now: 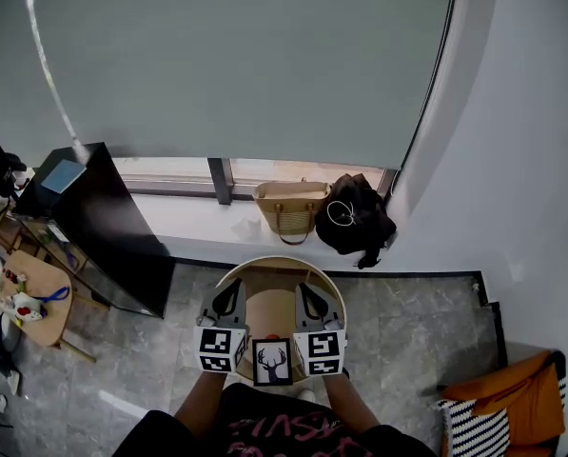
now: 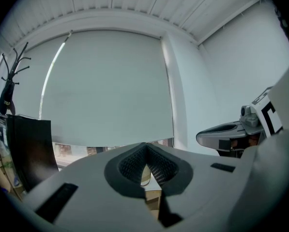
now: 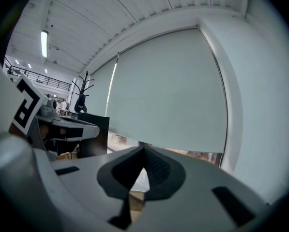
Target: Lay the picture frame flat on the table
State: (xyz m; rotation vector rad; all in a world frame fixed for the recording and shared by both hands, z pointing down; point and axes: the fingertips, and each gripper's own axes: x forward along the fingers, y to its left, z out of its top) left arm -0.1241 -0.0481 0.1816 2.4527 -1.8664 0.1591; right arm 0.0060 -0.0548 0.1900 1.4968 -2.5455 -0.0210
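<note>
A small black picture frame (image 1: 272,363) with a deer print sits at the near edge of the round wooden table (image 1: 328,287), its face toward me. It lies between the two marker cubes. My left gripper (image 1: 233,289) (image 2: 145,146) is just to its left and my right gripper (image 1: 305,291) (image 3: 144,149) just to its right. Both point away from me over the tabletop, past the frame. Each has its jaws shut with nothing between them. Neither gripper view shows the frame; both look up at the grey roller blind (image 2: 110,86).
A straw bag (image 1: 291,206) and a black bag (image 1: 357,215) rest on the window ledge behind the table. A black cabinet (image 1: 98,222) stands at the left and a small side table (image 1: 38,288) with clutter further left. An orange cushion (image 1: 512,388) lies at the lower right.
</note>
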